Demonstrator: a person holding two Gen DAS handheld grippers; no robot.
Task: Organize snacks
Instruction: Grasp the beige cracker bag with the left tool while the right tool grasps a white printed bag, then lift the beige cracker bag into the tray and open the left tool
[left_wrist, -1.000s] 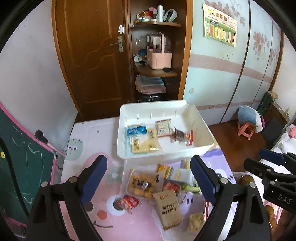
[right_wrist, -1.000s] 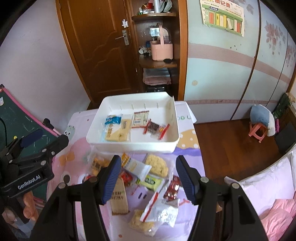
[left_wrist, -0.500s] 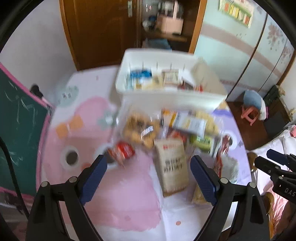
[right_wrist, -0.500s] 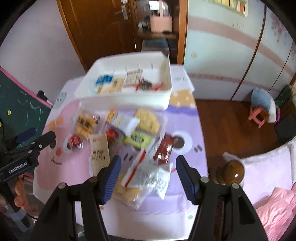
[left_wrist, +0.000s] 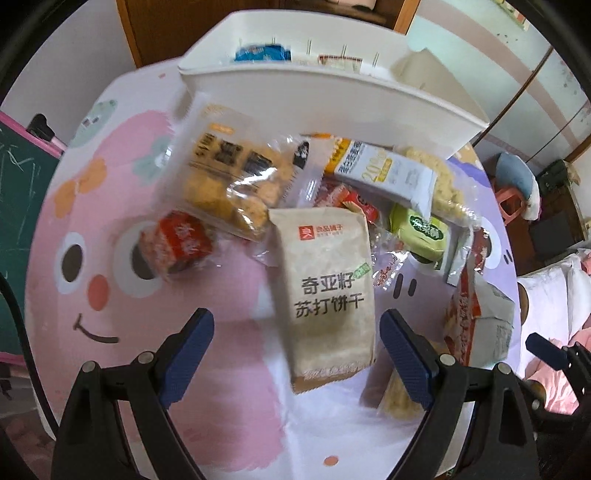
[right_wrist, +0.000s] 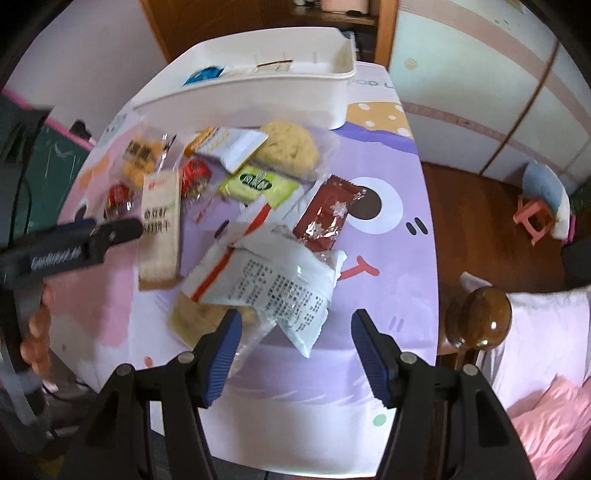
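Note:
Several snack packets lie in a heap on the cartoon table mat in front of a white bin (left_wrist: 332, 88) that holds a few packets. My left gripper (left_wrist: 295, 354) is open and empty, its jaws either side of the near end of a tan soda cracker pack (left_wrist: 325, 291). My right gripper (right_wrist: 295, 354) is open and empty, just short of a white printed packet (right_wrist: 273, 280). The tan pack (right_wrist: 160, 229) and the bin (right_wrist: 258, 92) also show in the right wrist view. A red wrapped sweet (left_wrist: 175, 243) lies to the left.
A dark red sachet (right_wrist: 327, 216), a green packet (right_wrist: 258, 182) and a round rice cake (right_wrist: 288, 147) lie mid-heap. A chalkboard (left_wrist: 18, 177) stands left of the table. A wooden bedpost knob (right_wrist: 480, 317) and pillows are on the right.
Both grippers have dropped and tilted down toward the table, closing in on the snack heap. The tan pack now lies between the left jaws. Both stay open.

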